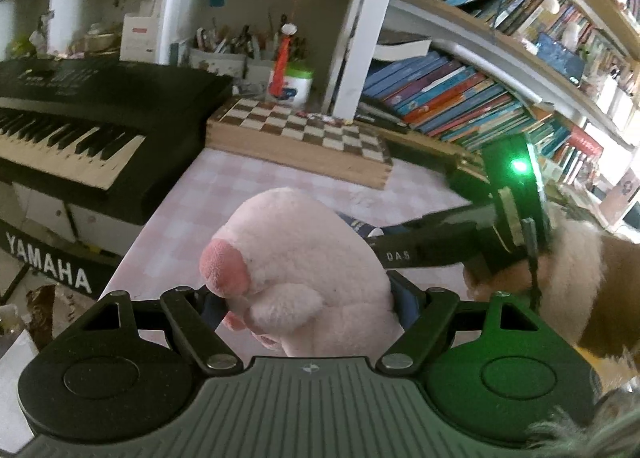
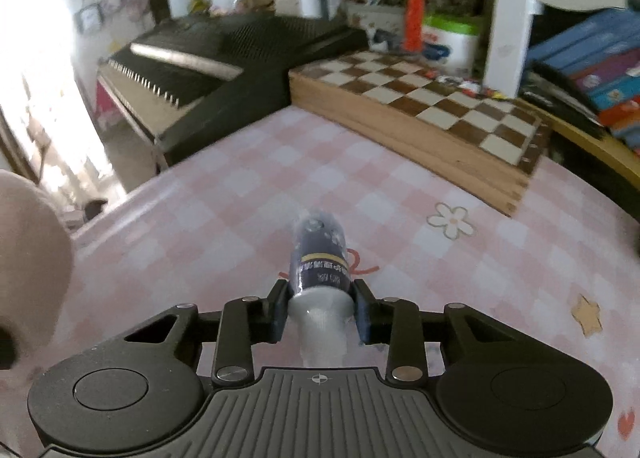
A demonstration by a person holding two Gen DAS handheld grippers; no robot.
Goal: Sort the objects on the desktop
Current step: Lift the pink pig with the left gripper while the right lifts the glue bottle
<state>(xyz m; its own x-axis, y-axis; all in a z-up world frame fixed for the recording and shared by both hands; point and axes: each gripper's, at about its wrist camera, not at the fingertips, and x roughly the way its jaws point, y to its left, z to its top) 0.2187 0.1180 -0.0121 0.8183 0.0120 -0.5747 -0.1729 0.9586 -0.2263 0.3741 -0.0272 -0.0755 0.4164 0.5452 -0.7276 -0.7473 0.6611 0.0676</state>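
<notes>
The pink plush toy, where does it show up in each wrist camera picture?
Left wrist: the pink plush toy fills bottom centre, clamped in the left gripper.
Right wrist: only a pale pink edge at far left.
Shared landmark: the chessboard, behind it on the table.

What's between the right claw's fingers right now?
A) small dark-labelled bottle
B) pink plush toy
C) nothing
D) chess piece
A: in the right wrist view the right claw is clamped on the small dark-labelled bottle over the pink checked tablecloth; the pink plush toy sits in the left claw instead.
</notes>
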